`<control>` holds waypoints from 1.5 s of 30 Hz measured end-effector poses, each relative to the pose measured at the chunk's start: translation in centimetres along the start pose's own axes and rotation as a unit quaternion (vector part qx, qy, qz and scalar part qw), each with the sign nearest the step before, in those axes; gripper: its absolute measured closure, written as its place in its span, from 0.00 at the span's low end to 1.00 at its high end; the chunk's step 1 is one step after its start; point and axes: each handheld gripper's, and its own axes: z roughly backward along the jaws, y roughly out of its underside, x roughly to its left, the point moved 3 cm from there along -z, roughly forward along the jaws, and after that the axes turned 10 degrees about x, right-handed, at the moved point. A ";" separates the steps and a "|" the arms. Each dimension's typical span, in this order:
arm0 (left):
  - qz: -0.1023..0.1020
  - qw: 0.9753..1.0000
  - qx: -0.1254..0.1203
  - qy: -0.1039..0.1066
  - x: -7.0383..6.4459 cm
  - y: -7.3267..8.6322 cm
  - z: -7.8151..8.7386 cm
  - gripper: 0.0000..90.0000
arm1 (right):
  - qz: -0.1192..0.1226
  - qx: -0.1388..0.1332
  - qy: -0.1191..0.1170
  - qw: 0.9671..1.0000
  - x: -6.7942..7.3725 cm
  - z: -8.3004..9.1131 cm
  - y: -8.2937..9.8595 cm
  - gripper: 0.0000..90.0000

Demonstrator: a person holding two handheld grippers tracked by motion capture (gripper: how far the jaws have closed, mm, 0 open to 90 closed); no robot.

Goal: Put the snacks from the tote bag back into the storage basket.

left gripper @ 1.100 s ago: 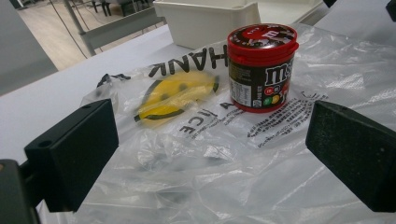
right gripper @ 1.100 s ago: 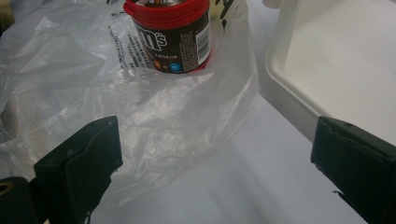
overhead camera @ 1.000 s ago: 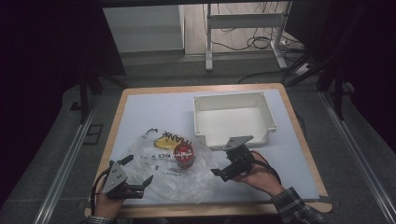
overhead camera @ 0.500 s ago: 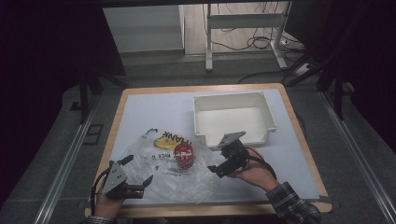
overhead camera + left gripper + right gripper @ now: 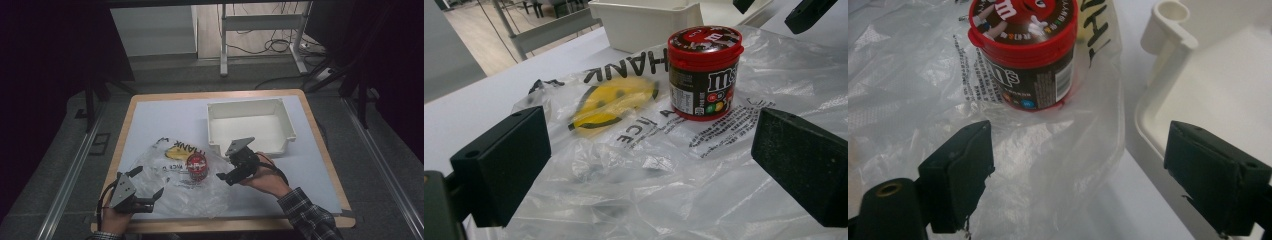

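Observation:
A small M&M's jar with a red lid stands upright on a crumpled clear plastic bag printed with a yellow smiley. My left gripper is open at the bag's near left. In its own view the jar stands beyond the wide-apart jaws, over the bag. My right gripper is open just right of the jar and points at it. In the right gripper view the jar stands ahead of the open jaws, a little to their left, with nothing between them.
A white plastic tray sits at the back right of the table, close behind my right gripper; its corner and rim lie beside my right jaw. The table's wooden front edge runs just below the bag.
My right gripper has shifted a little to the left, closer to the jar. The left gripper, the bag and the jar have stayed put.

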 end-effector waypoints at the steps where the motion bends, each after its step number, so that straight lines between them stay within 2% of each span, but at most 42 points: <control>1: 0.000 1.000 0.000 0.000 0.0 0.0 0.0 0.03 | 0.005 0.003 -0.006 1.000 0.1 -0.1 -0.1 0.17; 8: 0.000 1.000 -0.001 0.000 0.0 0.0 0.0 0.03 | 0.024 0.017 -0.014 0.999 0.4 -0.8 -0.9 0.21; 12: 0.000 1.000 -0.001 0.000 0.0 0.0 0.0 0.03 | 0.031 0.021 -0.028 0.999 0.3 -1.2 -1.2 0.21; 19: 0.000 1.000 -0.001 0.000 0.0 0.0 0.0 0.03 | 0.046 0.023 -0.031 0.998 0.5 -1.8 -2.2 0.25; 29: 0.003 1.000 -0.005 -0.001 0.1 0.0 0.1 0.03 | 0.080 0.029 -0.042 0.996 0.9 -3.0 -3.7 0.27; 37: 0.003 1.000 -0.005 -0.001 0.1 0.0 0.1 0.03 | 0.101 0.028 -0.039 0.994 1.2 -3.6 -5.0 0.27; 45: 0.003 1.000 -0.005 0.000 0.1 0.0 0.1 0.03 | 0.115 0.047 -0.053 0.991 1.2 -4.4 -5.9 0.25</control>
